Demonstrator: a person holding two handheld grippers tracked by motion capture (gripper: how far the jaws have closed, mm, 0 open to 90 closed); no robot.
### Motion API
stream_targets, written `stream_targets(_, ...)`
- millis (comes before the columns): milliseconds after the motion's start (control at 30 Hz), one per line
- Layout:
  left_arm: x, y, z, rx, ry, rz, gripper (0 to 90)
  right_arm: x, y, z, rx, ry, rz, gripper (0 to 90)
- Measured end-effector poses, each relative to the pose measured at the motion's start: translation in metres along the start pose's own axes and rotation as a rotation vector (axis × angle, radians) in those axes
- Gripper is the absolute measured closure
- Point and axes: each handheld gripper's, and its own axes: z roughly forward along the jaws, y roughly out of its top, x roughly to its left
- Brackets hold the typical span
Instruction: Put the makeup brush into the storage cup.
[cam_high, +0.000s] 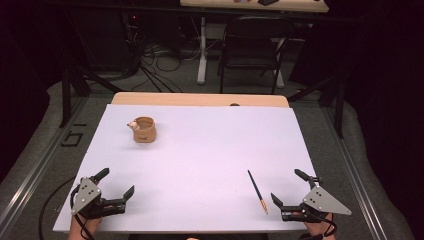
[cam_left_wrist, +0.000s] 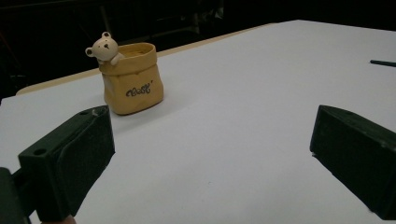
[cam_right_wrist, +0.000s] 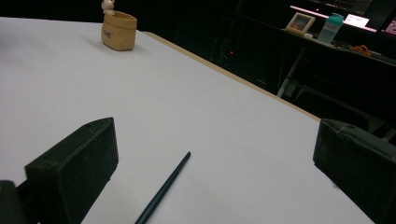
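Observation:
A tan sack-shaped cup (cam_high: 144, 129) with a small bear on its rim stands upright on the white table sheet (cam_high: 200, 150) at the back left; it also appears as the cup (cam_left_wrist: 132, 78) and the cup (cam_right_wrist: 118, 30). A thin dark pencil (cam_high: 257, 191) with an orange tip lies flat near the front right, seen too as the pencil (cam_right_wrist: 163, 189). My left gripper (cam_high: 117, 182) rests at the front left corner, open and empty, aimed toward the cup. Just right of the pencil sits my right gripper (cam_high: 287, 187), open with nothing between its jaws.
The wooden table edge (cam_high: 200, 98) shows beyond the sheet. A black chair (cam_high: 252, 47) and cables stand on the floor behind. A dark desk with a bottle (cam_right_wrist: 329, 29) and a picture frame (cam_right_wrist: 300, 22) lies off to the right.

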Motion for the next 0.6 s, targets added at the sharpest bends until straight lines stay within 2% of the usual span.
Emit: stream_targets(600,-0.0009,0.0003,0.0014,0.000,-0.002,0.006,0.0,-0.0008,0.0011,0.0033,0.023,0.007,0.021,0.0)
